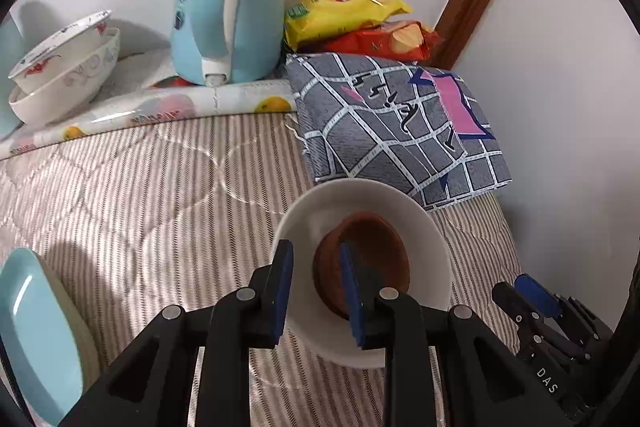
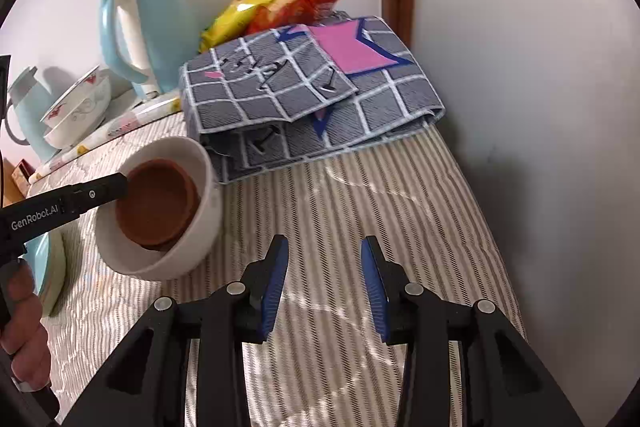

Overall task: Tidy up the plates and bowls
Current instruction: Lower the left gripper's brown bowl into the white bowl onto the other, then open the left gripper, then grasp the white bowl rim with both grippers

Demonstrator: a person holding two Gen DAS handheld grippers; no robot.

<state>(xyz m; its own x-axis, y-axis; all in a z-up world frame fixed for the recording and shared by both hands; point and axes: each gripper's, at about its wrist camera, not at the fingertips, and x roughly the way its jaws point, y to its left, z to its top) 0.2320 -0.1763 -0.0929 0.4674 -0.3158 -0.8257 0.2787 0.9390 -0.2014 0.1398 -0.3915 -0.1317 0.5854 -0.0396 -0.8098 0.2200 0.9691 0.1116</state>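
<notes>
Left gripper [image 1: 316, 291] straddles the near rim of the white bowl [image 1: 424, 227], jaws slightly apart; whether the pads grip the rim cannot be told. The brown bowl [image 1: 376, 247] sits nested inside, on the striped bed [image 1: 140, 187]. Clear the rim before you lift away.

Right gripper [image 2: 324, 283] hangs part-open and empty, near the white bowl [image 2: 204, 187]. Keep it clear.
</notes>
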